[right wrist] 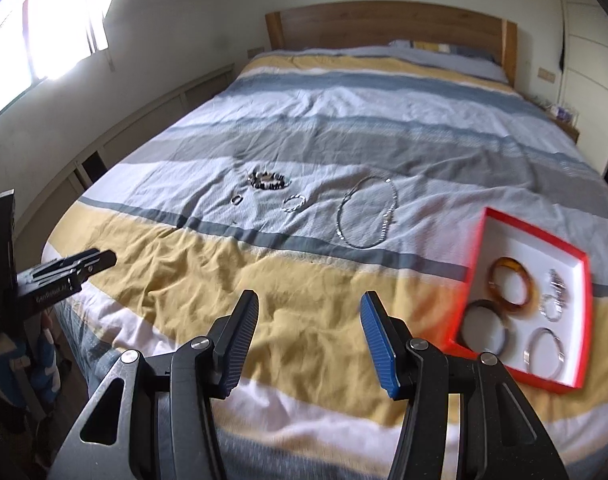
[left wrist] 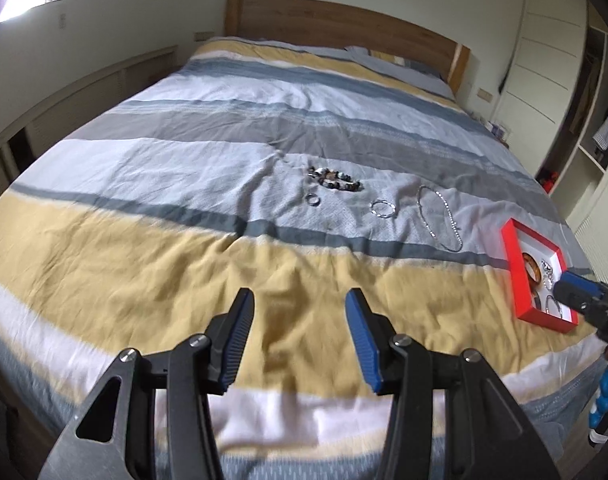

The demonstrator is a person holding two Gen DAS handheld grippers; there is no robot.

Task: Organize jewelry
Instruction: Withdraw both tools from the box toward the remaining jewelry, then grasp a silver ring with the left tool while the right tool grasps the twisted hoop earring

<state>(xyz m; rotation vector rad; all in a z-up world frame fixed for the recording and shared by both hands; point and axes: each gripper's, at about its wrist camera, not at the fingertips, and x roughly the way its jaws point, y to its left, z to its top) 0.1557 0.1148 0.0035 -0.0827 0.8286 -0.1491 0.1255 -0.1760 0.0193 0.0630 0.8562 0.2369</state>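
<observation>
A red box [right wrist: 475, 248] with a white inside lies on the striped bedspread at the right and holds an amber bangle [right wrist: 514, 286], a dark bangle [right wrist: 486, 326] and silver pieces. Loose on the pale stripe lie a beaded bracelet [right wrist: 269, 180], a small ring [right wrist: 237, 200], a silver bracelet [right wrist: 294, 202] and a silver chain necklace [right wrist: 368, 213]. The same beaded bracelet [left wrist: 336, 178], necklace [left wrist: 442, 214] and red box [left wrist: 512, 276] show in the left wrist view. My left gripper [left wrist: 299, 304] and right gripper [right wrist: 310, 306] hang open over the yellow stripe, nothing between the fingers.
The bed [left wrist: 183, 264] fills both views, with a wooden headboard [right wrist: 388, 26] and pillows at the far end. A low cabinet runs along the left wall under a window [right wrist: 35, 40]. White wardrobe doors [left wrist: 544, 52] stand at the right.
</observation>
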